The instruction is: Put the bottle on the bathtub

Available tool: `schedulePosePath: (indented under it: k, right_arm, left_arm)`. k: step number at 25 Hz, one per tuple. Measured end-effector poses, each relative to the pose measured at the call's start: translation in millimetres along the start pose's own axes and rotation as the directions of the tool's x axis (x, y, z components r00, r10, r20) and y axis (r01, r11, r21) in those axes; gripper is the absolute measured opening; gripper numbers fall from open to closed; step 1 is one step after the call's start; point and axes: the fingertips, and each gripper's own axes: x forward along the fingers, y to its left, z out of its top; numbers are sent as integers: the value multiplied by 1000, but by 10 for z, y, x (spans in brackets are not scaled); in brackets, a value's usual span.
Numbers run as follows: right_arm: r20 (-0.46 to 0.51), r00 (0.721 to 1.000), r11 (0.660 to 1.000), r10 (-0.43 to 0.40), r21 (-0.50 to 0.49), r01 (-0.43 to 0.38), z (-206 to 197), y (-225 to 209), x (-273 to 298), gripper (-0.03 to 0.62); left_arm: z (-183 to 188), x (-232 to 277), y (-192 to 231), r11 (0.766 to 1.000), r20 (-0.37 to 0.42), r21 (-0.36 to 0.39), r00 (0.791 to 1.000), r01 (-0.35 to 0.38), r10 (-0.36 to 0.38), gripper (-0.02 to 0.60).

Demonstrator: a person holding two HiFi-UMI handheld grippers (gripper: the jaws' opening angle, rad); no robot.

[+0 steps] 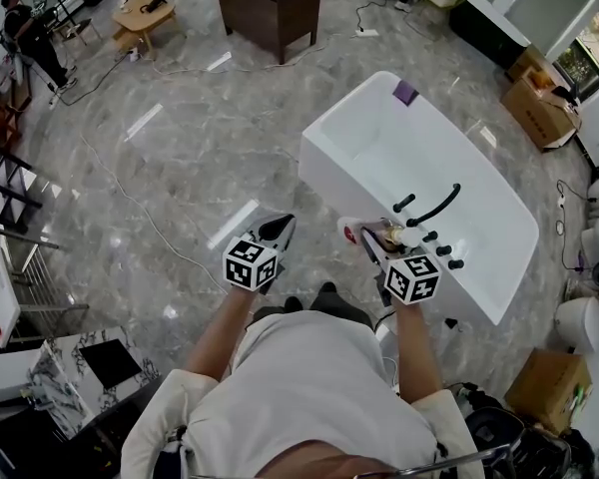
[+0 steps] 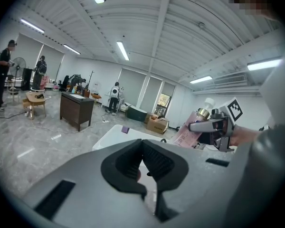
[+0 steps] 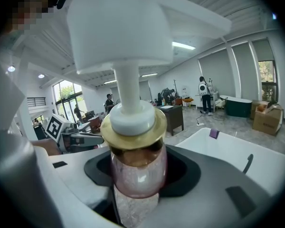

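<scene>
While by the bathtub (image 1: 479,198), bottle (image 3: 137,170) pinched in right claw (image 1: 371,245); left claw (image 2: 142,163) pressed together.

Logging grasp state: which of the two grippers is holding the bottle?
The right gripper, clamped on the pink pump bottle; the left gripper is shut, empty.

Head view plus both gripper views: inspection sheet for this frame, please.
Surface: grey marble floor.
Job's things: pink pump bottle held by the white bathtub's tap end, not yet set down.
Clutter: purple item on the far rim.
Grippers: left claw shut, empty; right claw shut on the bottle.
Cables: cable trailing across the floor.
Surroundings: dark cabinet, cardboard boxes, a person standing.
</scene>
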Motion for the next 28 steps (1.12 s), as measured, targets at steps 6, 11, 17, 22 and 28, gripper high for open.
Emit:
schedulePosePath:
  k: [6,11,17,22,28]
  right_arm:
    - [-5,1000,1000,4,-4,-4,68,-131,167,233]
    - [-16,1000,1000,10,-9,-10,159,-415,369,233]
    - [-42,999,999,32,-25,-33,362,-896,740,233]
    - [-64,996,998,57,-36,-60,506,-1340,1157,233]
    - [-103,991,995,85,-50,-90,686,-1942,1675,233]
  left_arm:
    - [39,146,142,1000,-9,-8,1000,-14,14,8]
    - [150,445,251,1000,-13,-13,1000,-23,23,8]
    - [375,967,424,999,-15,-30,999,-42,41,8]
    - [500,1486,623,998,-40,-43,998,-55,53,8]
    - [692,2146,912,994,-65,-59,994,-87,83,8]
